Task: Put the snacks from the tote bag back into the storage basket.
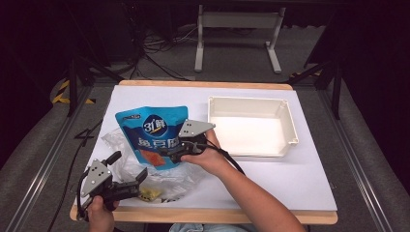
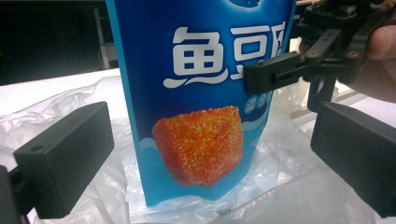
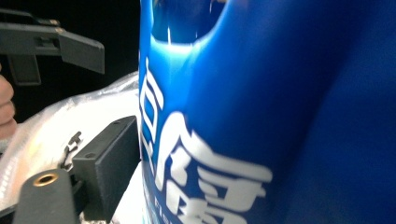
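Blue snack pouch [image 1: 153,137] with white characters and an orange cube picture, standing upright left of frame centre, on crumpled clear plastic bag [image 1: 121,159], empty white tray [image 1: 251,126] right of centre

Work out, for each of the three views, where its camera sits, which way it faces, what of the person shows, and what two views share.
High view: above the person's side, facing forward and down on the table; both forearms and hands show.
Left gripper view: rides the left hand-held gripper, facing the blue pouch between its open jaws; fingers of the other hand show.
Right gripper view: rides the right hand-held gripper, pressed close against the pouch; fingertips at the left edge.
Shared: all show the pouch and clear plastic bag.
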